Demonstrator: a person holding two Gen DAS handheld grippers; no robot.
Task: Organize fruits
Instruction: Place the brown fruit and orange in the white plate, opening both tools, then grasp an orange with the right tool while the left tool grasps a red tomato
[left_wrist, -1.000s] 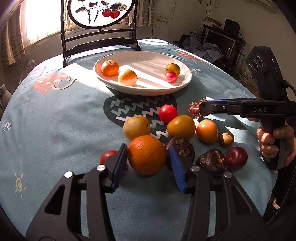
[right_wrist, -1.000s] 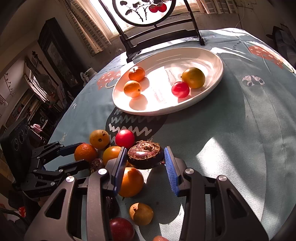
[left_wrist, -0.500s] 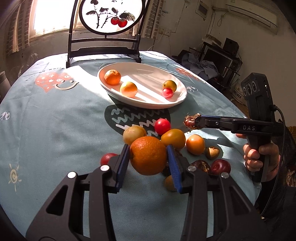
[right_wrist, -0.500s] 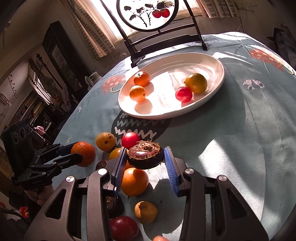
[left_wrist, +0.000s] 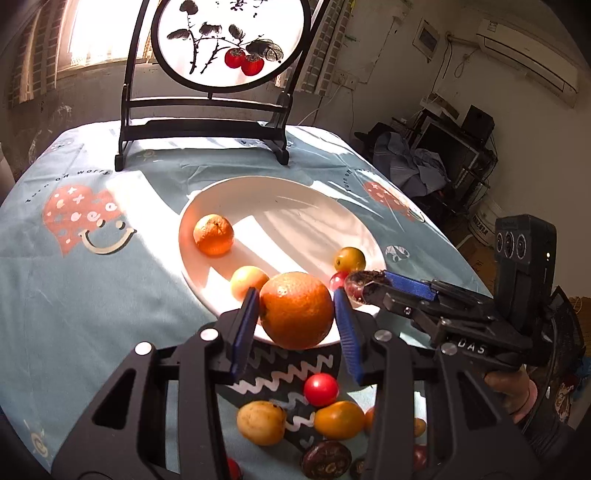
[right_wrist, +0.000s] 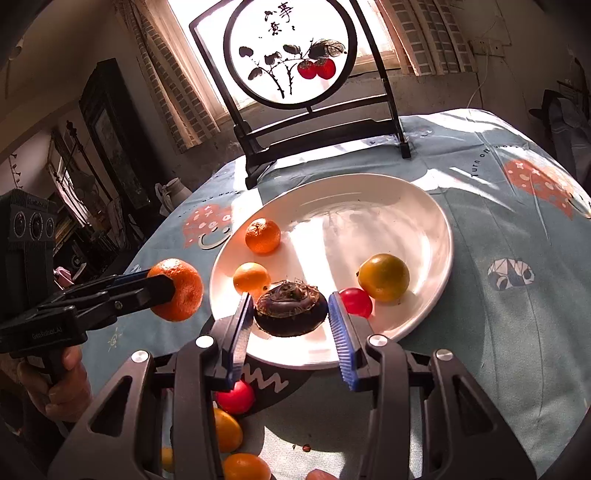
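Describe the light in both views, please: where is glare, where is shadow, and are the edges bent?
Left wrist view: sun washes out the white plate near the small orange; the loose fruit below lies in shadow; the room's edges curve.
Right wrist view: glare on the plate's centre, the window overexposed, the left room dark; straight lines bow.

Round table under a pale blue printed cloth. Directly on it: white plate near centre, black-framed round painted screen at the far edge, loose fruit cluster on the near side, beside the plate.
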